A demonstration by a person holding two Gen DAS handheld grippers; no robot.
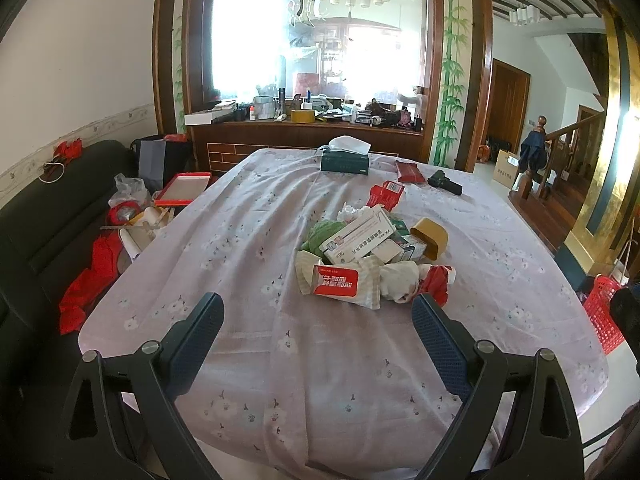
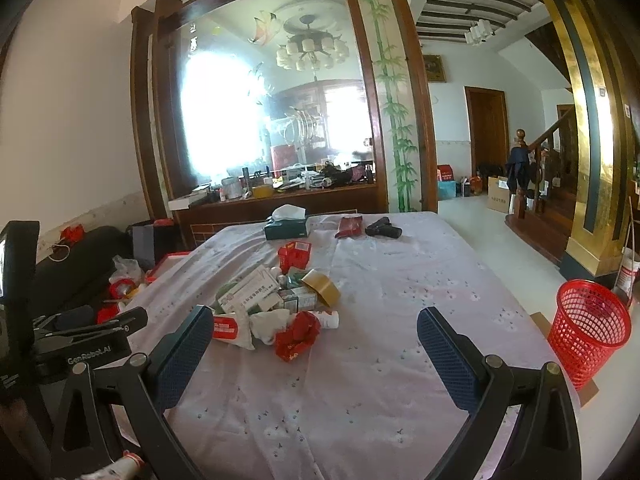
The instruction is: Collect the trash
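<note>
A table under a pale flowered cloth fills both views. Off its right edge stands a red mesh bin; nothing can be made out inside it. The trash pile sits mid-table, ahead of both grippers: a white medicine box, a red-and-white wipes pack, a gold cup on its side, crumpled tissue and red wrappers. Farther back is a green tissue box with a tissue sticking out. The left gripper and right gripper are both spread wide, empty, above the near cloth.
</note>
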